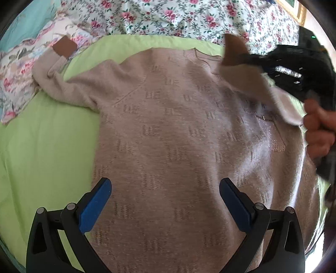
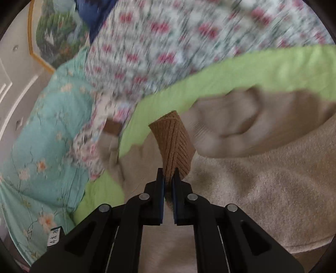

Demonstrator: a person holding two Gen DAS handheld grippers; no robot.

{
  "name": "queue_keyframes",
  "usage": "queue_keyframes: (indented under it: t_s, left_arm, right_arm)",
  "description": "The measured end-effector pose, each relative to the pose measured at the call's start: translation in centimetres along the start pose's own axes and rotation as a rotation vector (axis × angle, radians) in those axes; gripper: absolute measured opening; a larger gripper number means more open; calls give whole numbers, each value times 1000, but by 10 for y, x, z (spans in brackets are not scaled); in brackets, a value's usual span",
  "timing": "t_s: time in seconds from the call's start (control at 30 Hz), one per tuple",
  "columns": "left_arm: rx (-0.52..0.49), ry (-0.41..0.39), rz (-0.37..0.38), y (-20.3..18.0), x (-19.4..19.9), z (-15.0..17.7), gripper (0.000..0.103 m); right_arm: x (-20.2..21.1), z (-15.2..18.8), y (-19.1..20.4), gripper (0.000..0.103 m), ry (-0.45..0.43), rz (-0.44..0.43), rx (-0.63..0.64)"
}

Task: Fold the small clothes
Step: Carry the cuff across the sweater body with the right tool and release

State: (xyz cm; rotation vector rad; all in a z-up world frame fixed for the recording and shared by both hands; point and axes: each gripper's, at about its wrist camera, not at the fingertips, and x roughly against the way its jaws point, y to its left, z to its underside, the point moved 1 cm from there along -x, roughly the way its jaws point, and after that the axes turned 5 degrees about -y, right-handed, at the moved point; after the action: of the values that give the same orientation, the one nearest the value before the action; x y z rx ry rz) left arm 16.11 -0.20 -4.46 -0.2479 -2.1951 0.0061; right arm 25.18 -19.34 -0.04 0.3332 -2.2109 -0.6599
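A beige knitted sweater [image 1: 172,134] lies flat on a green sheet [image 1: 42,142], its left sleeve stretched out with a brown cuff [image 1: 64,48] at the far left. My left gripper [image 1: 166,184] hovers open above the sweater's lower body, nothing between its blue pads. My right gripper [image 2: 168,178] is shut on the brown ribbed cuff [image 2: 173,138] of the other sleeve. In the left wrist view that cuff [image 1: 233,49] and the sleeve [image 1: 247,84] are lifted over the sweater's right shoulder, blurred by motion. A hand [image 1: 319,128] holds the right gripper's handle.
A floral quilt [image 1: 168,16] covers the bed behind the green sheet. A turquoise flowered blanket [image 2: 42,134] lies at the left. A framed picture [image 2: 56,31] hangs on the wall beyond.
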Motion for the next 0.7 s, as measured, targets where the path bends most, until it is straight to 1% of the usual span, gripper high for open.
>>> queue_keyframes:
  t_s: [0.13,0.17,0.27,0.3,0.4,0.47,0.53,0.57,0.63,0.7]
  left_arm:
    - [51,5,48,12,-8,-8,103]
    - [60,2,55,13,-11,-11,103]
    - [94,-4,83,17,-25,-27,103]
    - [103,-4,105,18,-30,-33,103]
    - [103,-2,147,14,-48,-53,103]
    - [101,12,170,11,-66,-69,103]
    - [122,32,216,9,-83,-84,103]
    - [137,45,229,6,-91,-91,103]
    - [126,46,237,-1,-99,-101,103]
    - [106,36,221,-8,-103,-106,102]
  right_arm:
    - [-44,21,9,8,55,2,-2]
    - [-55,26,6,11,66,6,-18]
    - [-64,31,5,14,77,11,-32]
    - [-61,33,2,15,79,-5,-52]
    - [-33,34,-3,15,26,-18,-64]
    - [-1,33,-6,15,-40,-15,-65]
    - [21,32,-9,20,-78,-26,-77]
    - [32,32,-13,25,-87,-26,-86]
    - [57,37,-20,27,-124,-6,-98]
    - [84,45,-32,28,-171,30,-112]
